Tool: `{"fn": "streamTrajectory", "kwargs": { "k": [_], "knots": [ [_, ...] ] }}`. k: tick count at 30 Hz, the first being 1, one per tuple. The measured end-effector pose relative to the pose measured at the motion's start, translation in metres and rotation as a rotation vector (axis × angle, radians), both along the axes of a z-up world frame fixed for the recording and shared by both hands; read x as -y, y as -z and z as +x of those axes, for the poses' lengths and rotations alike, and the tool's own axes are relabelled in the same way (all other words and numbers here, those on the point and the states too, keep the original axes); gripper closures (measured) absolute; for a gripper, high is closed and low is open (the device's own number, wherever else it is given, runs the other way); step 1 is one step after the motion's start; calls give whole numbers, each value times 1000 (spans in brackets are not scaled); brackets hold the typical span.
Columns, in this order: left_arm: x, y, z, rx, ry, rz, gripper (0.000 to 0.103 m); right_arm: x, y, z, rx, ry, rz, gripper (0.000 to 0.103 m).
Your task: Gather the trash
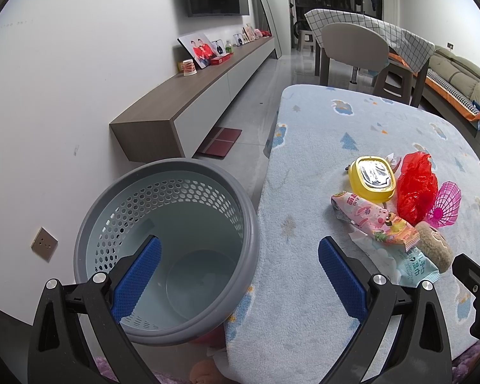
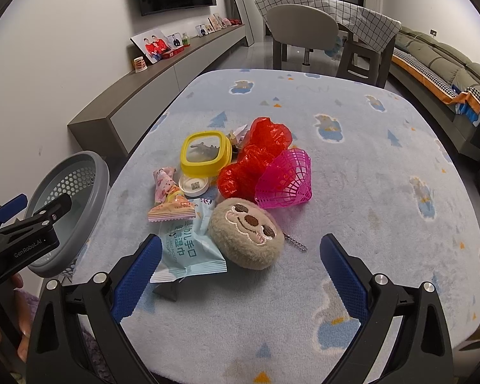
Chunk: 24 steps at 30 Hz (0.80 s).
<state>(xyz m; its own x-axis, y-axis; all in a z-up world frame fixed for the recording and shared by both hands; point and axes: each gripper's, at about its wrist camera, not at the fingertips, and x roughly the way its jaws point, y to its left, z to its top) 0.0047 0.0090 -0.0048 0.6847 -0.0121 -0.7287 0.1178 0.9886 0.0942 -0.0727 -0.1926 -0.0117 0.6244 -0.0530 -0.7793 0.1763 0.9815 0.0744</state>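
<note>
Both tools, left point(image 1: 238, 272) and right point(image 2: 240, 270), gape wide, holding nothing; grey bin point(image 1: 128, 224) looks bare inside.

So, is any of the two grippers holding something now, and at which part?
Nothing is held. The left gripper is open above the bin's edge, and the right gripper is open above the table, jaws empty.

White walls, a long floating cabinet point(image 1: 188, 108) (photo frames on top), grey sofa point(image 2: 438, 60).

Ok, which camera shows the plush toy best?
The right wrist view: the plush toy lies face up, unobstructed, with its bead chain visible. The left wrist view catches only its side, partly behind the wrappers.
</note>
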Motion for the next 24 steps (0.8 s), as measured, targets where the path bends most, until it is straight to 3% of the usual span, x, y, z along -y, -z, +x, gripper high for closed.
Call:
{"fn": "streamTrajectory", "kwargs": {
  "k": [24],
  "knots": [
    [-1, 0, 1, 2, 4, -2, 6, 3, 1, 0, 2, 4, 23, 8]
  ]
}}
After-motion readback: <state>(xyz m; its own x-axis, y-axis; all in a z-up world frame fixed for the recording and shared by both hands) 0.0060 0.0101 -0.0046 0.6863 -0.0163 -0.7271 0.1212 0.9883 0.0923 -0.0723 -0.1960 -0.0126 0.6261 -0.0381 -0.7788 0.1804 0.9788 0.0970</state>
